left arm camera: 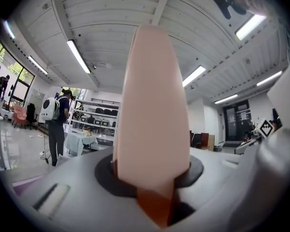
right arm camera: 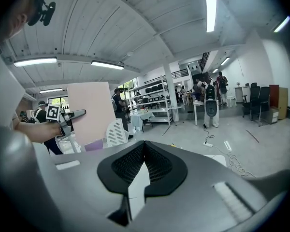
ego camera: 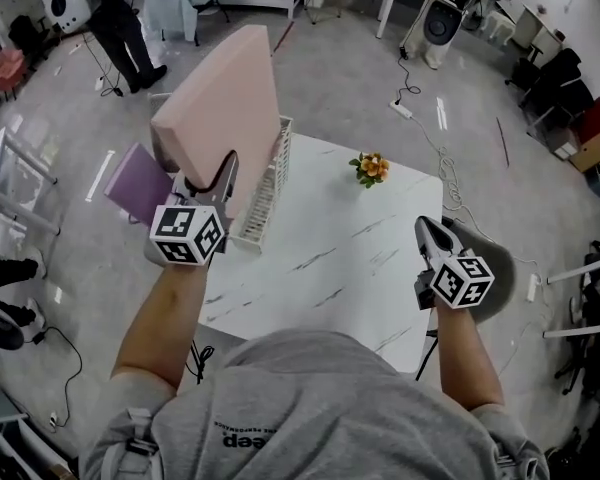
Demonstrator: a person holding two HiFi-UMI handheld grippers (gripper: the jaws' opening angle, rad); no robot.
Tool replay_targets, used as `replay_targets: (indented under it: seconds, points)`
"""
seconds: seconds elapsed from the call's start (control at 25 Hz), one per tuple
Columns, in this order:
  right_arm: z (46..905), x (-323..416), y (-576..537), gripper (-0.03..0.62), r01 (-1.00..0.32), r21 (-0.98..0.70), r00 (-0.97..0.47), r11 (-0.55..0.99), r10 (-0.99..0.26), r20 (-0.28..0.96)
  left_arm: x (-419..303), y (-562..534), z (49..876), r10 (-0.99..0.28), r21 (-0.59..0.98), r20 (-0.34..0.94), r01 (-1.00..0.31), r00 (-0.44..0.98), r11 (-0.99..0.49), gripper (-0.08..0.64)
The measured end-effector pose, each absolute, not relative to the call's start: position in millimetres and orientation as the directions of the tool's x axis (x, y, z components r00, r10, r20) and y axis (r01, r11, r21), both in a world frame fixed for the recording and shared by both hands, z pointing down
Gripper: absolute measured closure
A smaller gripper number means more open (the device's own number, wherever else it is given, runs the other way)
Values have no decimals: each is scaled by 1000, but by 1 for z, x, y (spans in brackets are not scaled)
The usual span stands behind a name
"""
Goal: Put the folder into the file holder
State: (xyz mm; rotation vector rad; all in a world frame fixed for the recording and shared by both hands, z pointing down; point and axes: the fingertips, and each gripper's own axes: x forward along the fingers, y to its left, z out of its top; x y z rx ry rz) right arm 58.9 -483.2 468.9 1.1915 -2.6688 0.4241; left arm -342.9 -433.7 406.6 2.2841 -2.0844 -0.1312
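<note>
The left claw (ego camera: 223, 174) is clenched on the lower edge of a pale pink folder (ego camera: 223, 96). The pads press both faces, and the folder rises out of them towards 12 o'clock. The person's bare left forearm reaches forward from 7 o'clock, with the claw lifted over the table's left edge. The right claw (ego camera: 427, 231) sits at 4 o'clock at the table's right edge. Its jaws are closed together with nothing between them, and the right forearm runs back towards the body.

The folder is held up in the air, leaning a little to the left. In the head view its lower part overlaps the top of the white mesh file holder (ego camera: 264, 194), which stands on the table at about 10 o'clock. The folder is not down inside the holder. Whether it touches the holder's rim cannot be told.

The table (ego camera: 330, 258) is white with grey marble veins. A small bunch of orange and yellow flowers (ego camera: 371, 168) lies near its far edge at 1 o'clock. A purple folder (ego camera: 138, 183) shows beyond the table's left edge at 9 o'clock. The room has a grey floor (ego camera: 340, 78), and a person (ego camera: 120, 23) stands at 11 o'clock. The gripper views show strip lights on a white ceiling.
</note>
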Motion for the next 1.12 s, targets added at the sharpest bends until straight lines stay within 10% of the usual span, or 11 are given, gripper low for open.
replay_targets:
  seconds: [1.12]
  points:
    - [521,88,-459,589,-784,-200,-614,588,-689,385,-334,-451,514,-999,65,12,-997,35,-34,357]
